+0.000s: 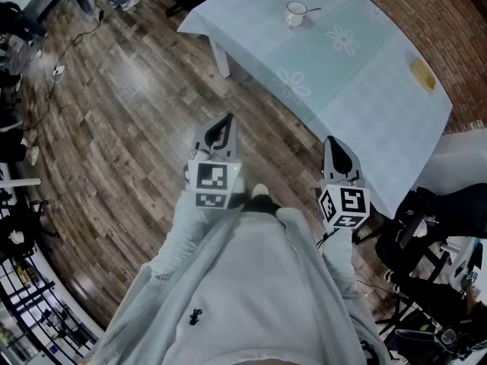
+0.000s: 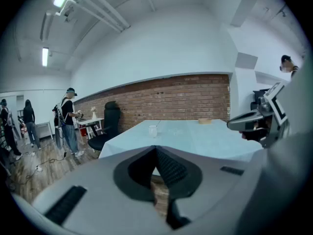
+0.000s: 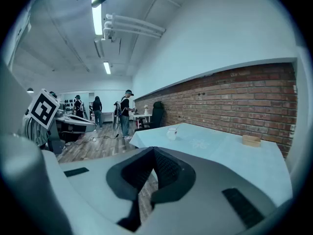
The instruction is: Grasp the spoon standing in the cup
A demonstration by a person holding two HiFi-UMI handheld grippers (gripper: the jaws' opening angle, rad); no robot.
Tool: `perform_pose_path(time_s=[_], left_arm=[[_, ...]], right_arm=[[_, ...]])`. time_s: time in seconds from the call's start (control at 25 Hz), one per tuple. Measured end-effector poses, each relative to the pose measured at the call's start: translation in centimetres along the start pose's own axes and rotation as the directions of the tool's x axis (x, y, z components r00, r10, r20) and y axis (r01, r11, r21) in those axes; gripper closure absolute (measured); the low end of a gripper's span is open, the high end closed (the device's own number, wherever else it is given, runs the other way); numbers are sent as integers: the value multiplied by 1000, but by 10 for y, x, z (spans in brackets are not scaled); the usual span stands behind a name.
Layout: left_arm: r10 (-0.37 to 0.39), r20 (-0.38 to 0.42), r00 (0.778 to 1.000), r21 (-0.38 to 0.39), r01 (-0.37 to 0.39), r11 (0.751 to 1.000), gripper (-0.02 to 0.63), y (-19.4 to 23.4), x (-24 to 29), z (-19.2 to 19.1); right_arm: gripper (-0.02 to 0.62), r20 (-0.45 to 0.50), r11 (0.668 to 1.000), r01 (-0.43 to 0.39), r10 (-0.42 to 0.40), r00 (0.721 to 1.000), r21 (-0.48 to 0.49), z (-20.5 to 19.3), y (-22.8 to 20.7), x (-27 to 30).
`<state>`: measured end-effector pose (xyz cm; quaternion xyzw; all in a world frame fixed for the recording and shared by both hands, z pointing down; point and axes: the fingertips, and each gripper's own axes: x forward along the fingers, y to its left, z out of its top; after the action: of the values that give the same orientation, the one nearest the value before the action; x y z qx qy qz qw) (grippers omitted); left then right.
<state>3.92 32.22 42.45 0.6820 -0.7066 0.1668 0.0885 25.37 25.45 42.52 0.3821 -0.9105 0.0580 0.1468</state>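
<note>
A small clear cup (image 1: 295, 14) with a thin spoon (image 1: 310, 10) leaning out of it stands near the far corner of the table with the pale blue cloth (image 1: 365, 90). Both grippers are held over the wooden floor, well short of the table. The left gripper (image 1: 223, 130) and right gripper (image 1: 339, 152) are both shut with nothing between the jaws. In the left gripper view the cup (image 2: 153, 130) sits far ahead above the closed tips (image 2: 156, 149). The right gripper view shows the cup (image 3: 171, 133) beyond its closed tips (image 3: 154, 151).
A tan block (image 1: 422, 74) lies on the table's right side. A white table leg (image 1: 221, 59) stands at the near corner. People (image 2: 66, 121) and an office chair (image 2: 108, 126) are at the room's far end by a brick wall. Black equipment (image 1: 426, 280) sits to my right.
</note>
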Motion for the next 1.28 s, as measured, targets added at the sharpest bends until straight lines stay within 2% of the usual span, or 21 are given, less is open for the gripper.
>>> perform_pose_path(time_s=[0.84,1.28], left_arm=[[10,-4,1000,7,-9,1000,589,-9,-4,-1],[61,7,998,8,-61,998,589,-22,-4,4]], right_arm=[[580,19,999,-3,3,1000,36,-3,-3,-4],[580,39,998,-52,51,998,25,-4,-17,-2]])
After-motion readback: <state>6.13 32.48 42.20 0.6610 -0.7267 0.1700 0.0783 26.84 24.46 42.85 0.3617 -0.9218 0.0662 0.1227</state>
